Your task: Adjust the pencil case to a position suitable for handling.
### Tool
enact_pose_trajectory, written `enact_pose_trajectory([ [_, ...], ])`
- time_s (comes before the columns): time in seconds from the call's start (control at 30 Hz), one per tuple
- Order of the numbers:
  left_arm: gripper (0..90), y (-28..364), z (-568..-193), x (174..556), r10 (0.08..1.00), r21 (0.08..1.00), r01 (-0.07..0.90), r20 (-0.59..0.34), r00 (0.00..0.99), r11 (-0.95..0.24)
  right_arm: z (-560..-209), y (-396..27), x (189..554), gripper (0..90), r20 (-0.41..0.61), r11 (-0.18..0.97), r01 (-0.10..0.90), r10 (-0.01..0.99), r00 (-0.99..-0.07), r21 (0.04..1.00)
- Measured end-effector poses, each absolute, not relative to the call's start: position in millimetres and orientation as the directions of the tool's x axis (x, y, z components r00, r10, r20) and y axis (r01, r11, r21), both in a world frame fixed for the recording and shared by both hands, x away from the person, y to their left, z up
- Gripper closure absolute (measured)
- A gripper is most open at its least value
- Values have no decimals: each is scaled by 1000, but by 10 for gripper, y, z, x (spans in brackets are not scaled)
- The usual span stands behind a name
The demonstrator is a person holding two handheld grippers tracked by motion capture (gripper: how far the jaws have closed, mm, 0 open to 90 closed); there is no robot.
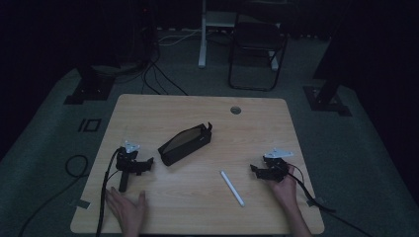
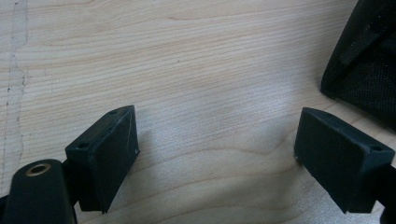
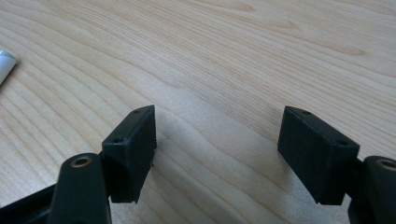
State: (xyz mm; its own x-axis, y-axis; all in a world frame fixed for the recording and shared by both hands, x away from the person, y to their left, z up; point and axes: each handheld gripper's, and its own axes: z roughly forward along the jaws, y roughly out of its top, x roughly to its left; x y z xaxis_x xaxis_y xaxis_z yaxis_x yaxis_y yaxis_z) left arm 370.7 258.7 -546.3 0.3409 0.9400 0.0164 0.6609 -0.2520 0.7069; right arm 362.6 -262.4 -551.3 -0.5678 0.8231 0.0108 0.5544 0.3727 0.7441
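While both tools are lying spread and empty on the tabletop (image 1: 148, 106), left tool (image 1: 146, 163) beside the black pencil case (image 1: 186, 143), right tool (image 1: 255, 171) near the white pen (image 1: 231, 188), grasping is probably coming next.

My desk (image 1: 197, 111) is pale wood with rounded corners and a small round grommet hole (image 1: 235, 110) near its far edge. Beyond it, on the grey carpet (image 1: 346, 148), stands a dark folding chair (image 1: 257, 47) beside a white post (image 1: 202, 34). Black cables (image 1: 158, 79) trail across the floor at the far left.
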Motion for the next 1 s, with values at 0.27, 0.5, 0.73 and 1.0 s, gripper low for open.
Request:
enact_pose_trajectory([
  [0.27,142,2587,-5463,3707,940,707,661,16,341,-252,-5513,-2624,3626,276,11,373,554,823,-568,744],
  [0.5,141,2587,-5463,3707,940,707,661,17,340,-252,-5513,-2624,3626,276,11,373,555,823,-568,744],
  [0.73,181,2573,-5458,3727,968,715,674,18,248,-186,-5513,-2624,3626,276,11,372,555,823,-568,744],
  [1.0,428,2677,-5345,3633,973,721,685,-72,219,-101,-5513,-2624,3626,276,11,372,555,823,-568,744],
])
